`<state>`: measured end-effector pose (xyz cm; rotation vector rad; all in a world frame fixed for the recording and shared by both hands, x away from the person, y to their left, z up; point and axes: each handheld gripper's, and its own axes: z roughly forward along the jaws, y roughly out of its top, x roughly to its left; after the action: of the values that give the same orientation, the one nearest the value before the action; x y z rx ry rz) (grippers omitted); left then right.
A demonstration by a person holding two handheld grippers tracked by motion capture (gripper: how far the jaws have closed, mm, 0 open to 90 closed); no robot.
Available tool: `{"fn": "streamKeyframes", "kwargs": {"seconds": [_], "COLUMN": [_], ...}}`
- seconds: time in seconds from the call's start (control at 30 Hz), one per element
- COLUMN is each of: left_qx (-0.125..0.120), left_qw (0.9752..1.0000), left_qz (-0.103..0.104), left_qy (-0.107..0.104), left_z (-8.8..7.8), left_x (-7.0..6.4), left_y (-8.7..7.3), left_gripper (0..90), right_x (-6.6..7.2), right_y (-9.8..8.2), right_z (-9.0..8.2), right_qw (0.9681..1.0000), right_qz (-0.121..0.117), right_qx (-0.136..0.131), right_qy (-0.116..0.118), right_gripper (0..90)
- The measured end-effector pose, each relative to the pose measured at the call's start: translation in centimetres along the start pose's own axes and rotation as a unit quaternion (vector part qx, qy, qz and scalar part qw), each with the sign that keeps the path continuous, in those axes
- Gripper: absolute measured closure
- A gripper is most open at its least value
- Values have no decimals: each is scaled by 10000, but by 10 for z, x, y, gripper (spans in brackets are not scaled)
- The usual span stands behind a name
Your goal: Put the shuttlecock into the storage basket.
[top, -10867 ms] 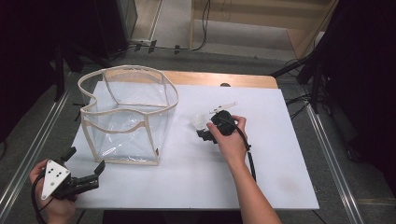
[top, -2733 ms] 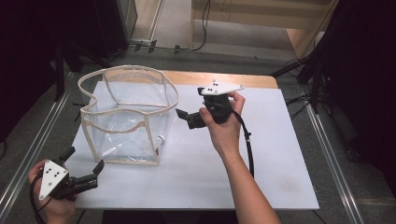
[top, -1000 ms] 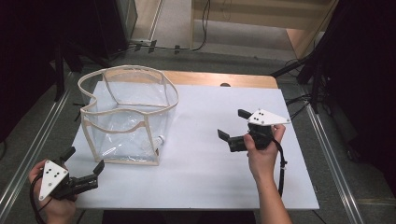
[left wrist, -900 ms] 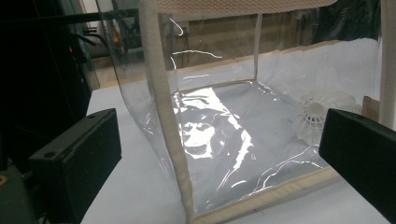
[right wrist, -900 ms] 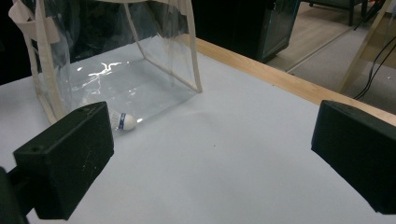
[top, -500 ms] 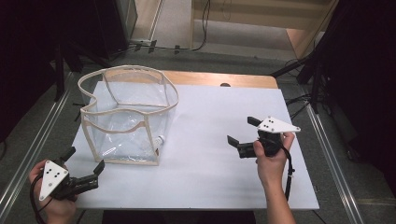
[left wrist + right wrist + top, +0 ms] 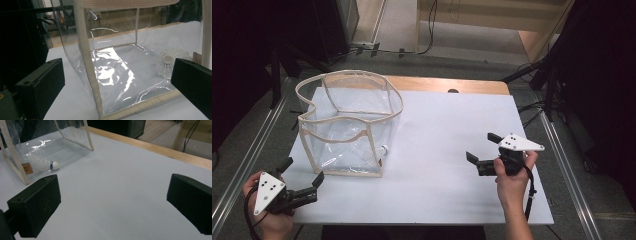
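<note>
My right gripper (image 7: 478, 159) is empty, jaws spread wide, and it has pulled back from the bag (image 7: 349, 125) to the right side of the table (image 7: 447, 125) over the last few seconds; a moment ago it was still nearer the middle. Its own view confirms nothing between the jaws, only bare white surface. The shuttlecock (image 7: 46, 165) now lies on its side inside the bag, on the floor near the corner that faces this gripper, cork tip outward against the clear wall. I judge the deposit made and the release clean. My left gripper (image 7: 302, 187) has not shifted: it sits at the table's near left corner, jaws also apart and holding nothing, just beside the bag's near edge. From its view the shuttlecock (image 7: 171, 61) shows through the clear plastic, feathers toward me, at rest. The bag stands upright, rim open, unchanged in place. Placement appears complete; what remains, in my judgement, is only to settle both grippers clear.
</note>
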<state>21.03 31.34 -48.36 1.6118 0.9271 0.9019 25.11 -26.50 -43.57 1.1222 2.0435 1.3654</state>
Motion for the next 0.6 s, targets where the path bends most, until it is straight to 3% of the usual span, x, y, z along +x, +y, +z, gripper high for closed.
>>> {"fn": "streamKeyframes", "kwargs": {"seconds": [0.6], "left_qx": [-17], "left_qw": [10000], "left_qz": [15], "left_qy": [15], "left_z": [-2], "left_x": [-3], "left_y": [2], "left_gripper": [0], "right_x": [-13], "right_y": [-33], "right_z": [-26], "right_qw": [9997], "right_qz": [165], "right_qx": [-2], "right_qy": [-203], "right_gripper": [0]}}
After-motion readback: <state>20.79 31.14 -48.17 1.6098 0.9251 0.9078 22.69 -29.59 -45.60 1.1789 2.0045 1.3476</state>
